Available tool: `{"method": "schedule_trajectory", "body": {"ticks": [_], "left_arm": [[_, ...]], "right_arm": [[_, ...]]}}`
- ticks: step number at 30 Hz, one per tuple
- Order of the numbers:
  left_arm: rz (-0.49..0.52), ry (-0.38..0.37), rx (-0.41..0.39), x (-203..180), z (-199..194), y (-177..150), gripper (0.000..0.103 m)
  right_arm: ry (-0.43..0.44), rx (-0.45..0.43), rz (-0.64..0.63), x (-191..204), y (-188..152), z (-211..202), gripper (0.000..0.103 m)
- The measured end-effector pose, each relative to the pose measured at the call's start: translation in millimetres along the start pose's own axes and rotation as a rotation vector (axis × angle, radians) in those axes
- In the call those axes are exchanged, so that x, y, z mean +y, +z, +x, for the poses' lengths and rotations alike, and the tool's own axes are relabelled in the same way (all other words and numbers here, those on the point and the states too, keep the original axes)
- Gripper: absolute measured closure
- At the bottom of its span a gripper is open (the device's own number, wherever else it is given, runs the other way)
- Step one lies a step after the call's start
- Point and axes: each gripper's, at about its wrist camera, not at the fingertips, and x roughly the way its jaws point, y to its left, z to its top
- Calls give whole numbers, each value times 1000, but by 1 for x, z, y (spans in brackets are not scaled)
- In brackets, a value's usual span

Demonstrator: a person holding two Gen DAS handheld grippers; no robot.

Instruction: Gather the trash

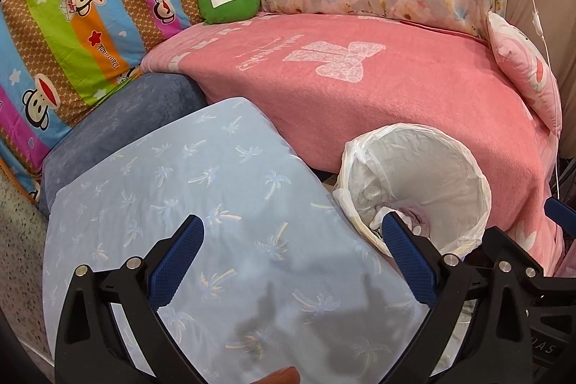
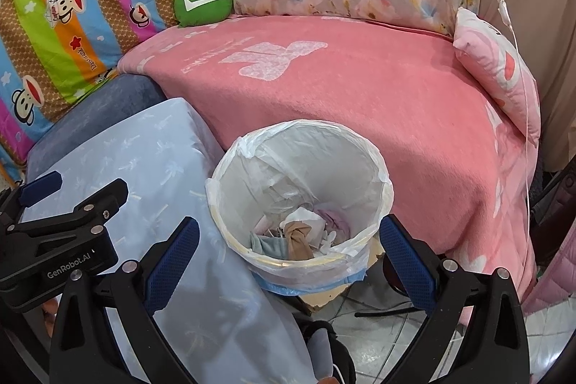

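From the left wrist view, the left tool (image 1: 291, 261) is hanging released over a pale blue cushion (image 1: 187, 204) printed with palm trees, its blue pads (image 1: 176, 261) standing wide apart with nothing between them. The trash bin (image 1: 450, 175), lined with a white plastic bag, is sitting just right of that cushion, and the tool's right pad is overlapping the bin's near rim in the picture; whether it is touching I cannot tell. Behind the bin a pink blanket (image 1: 378, 89) is lying spread over the sofa seat, and a green round cushion (image 1: 228, 0) with a white tick is resting far behind the bin, at the blanket's back left corner. A striped cartoon-monkey quilt (image 1: 72, 24) is standing well left of the bin.

From the right wrist view, the right tool (image 2: 288, 261) is hovering released above the near rim of the bin (image 2: 324, 146), one pad (image 2: 172, 261) on each side of it and neither one pressing it. Crumpled trash (image 2: 298, 236), paper and bits of cloth, is lying at the bottom of the bin. The left tool (image 2: 43, 193) is showing left of the bin, over the blue cushion (image 2: 136, 161). The pink blanket (image 2: 396, 96) is lying behind and right of the bin, and tiled floor (image 2: 378, 340) is showing beneath it.
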Motion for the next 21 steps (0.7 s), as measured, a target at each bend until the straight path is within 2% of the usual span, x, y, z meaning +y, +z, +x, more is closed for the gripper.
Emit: {"method": "schedule_trajectory", "body": {"ticks": [21], "left_arm": [[7, 9, 21, -6, 3, -3, 8]], "right_arm": [[-14, 13, -4, -4, -4, 1, 5]]}}
